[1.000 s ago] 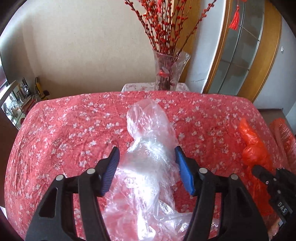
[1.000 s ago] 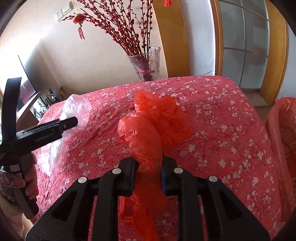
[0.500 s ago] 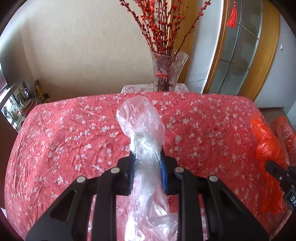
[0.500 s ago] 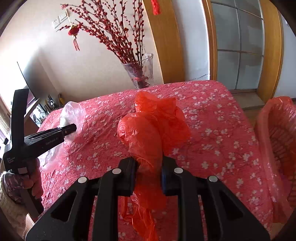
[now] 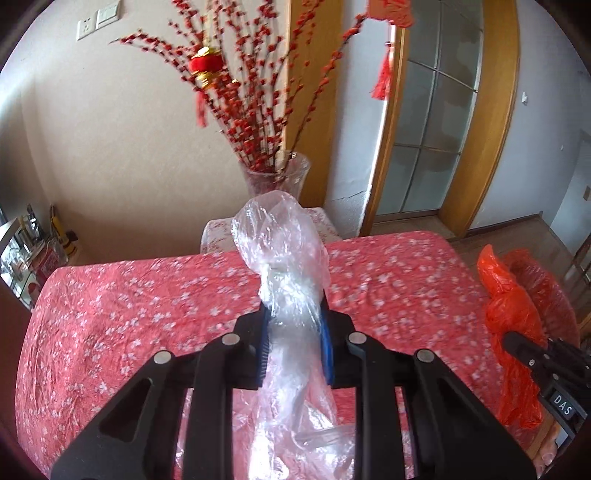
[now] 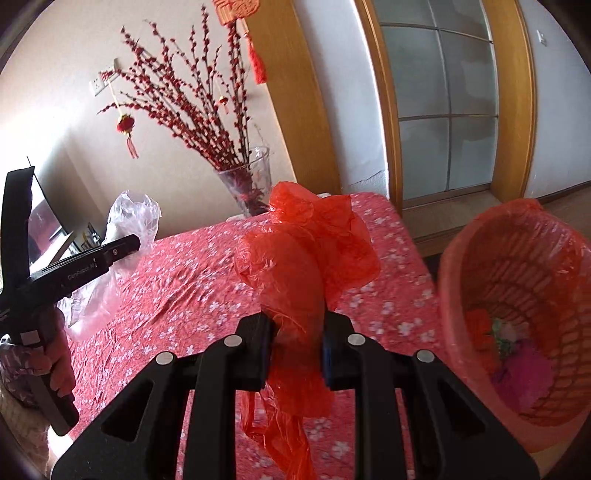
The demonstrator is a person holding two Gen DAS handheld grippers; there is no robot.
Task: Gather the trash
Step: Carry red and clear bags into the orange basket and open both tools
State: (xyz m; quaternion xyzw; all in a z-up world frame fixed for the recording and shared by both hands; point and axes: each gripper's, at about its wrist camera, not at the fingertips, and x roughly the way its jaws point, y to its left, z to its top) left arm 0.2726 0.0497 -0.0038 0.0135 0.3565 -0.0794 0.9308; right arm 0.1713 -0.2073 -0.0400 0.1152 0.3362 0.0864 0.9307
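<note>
You face a table under a red floral cloth. Behind its far edge a glass vase of red-berried branches stands on a small covered stand. The wall is plain beige, with a switch plate high up. To the right, wood-framed frosted glass panels admit daylight. A wooden floor shows beyond.

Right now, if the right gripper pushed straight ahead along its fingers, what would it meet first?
Probably the floral tablecloth. The right gripper, shut on the red bag, points over it; the bin sits off to its right. Depth is unclear.
</note>
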